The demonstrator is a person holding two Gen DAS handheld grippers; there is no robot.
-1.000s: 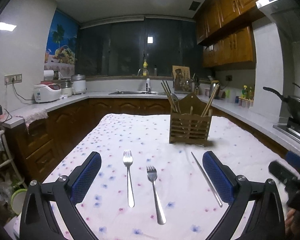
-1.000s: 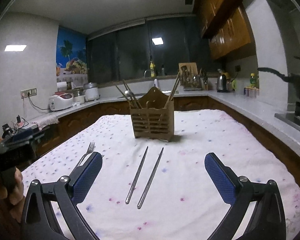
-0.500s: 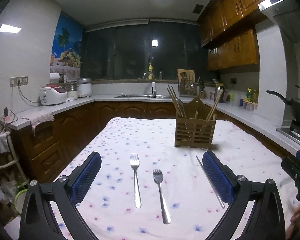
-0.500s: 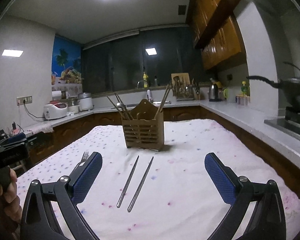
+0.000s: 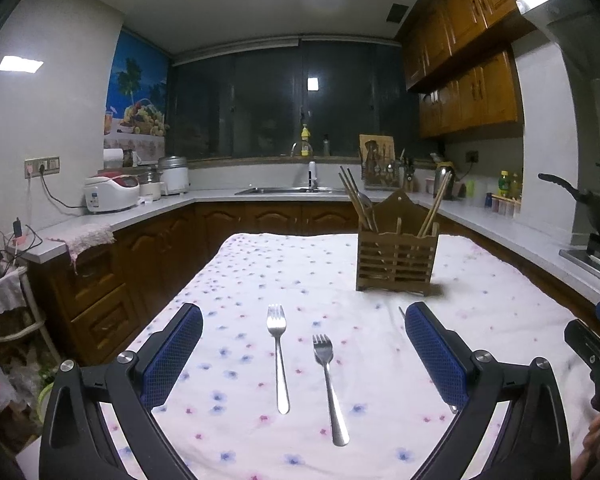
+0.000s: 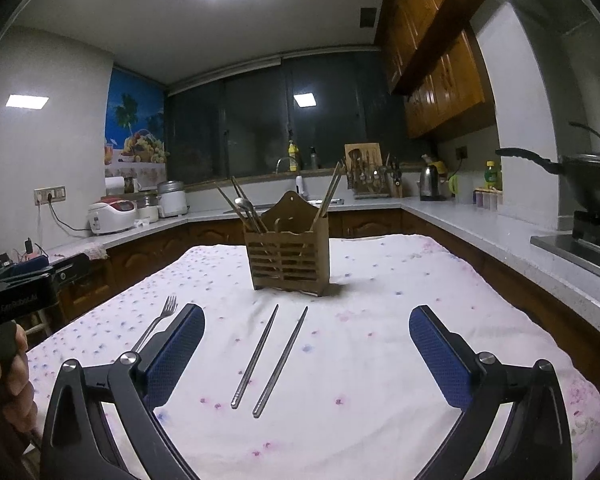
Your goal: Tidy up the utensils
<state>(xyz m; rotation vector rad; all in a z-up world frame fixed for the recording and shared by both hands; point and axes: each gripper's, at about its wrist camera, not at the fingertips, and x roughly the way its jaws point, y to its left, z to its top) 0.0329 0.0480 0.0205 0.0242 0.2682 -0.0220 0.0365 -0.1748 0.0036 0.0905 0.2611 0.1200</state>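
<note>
Two metal forks, a left fork (image 5: 278,356) and a right fork (image 5: 329,384), lie side by side on the flowered tablecloth (image 5: 260,276), between the fingers of my open, empty left gripper (image 5: 304,348). A wooden utensil holder (image 5: 396,258) with chopsticks and a spoon stands farther back; it also shows in the right wrist view (image 6: 290,258). Two metal chopsticks (image 6: 270,356) lie between the fingers of my open, empty right gripper (image 6: 306,352). One fork (image 6: 156,322) shows beside its left finger.
Kitchen counters (image 5: 140,208) with a rice cooker (image 5: 110,192) run left and behind, with a sink (image 5: 288,190) at the back. A wok (image 6: 584,184) sits on the stove at right. The other gripper and hand (image 6: 12,312) are at the left edge of the right wrist view.
Both cameras have tilted upward and drawn back a little, so the forks, chopsticks and holder sit lower in each view. Nothing on the table has moved. Both grippers stayed open.
</note>
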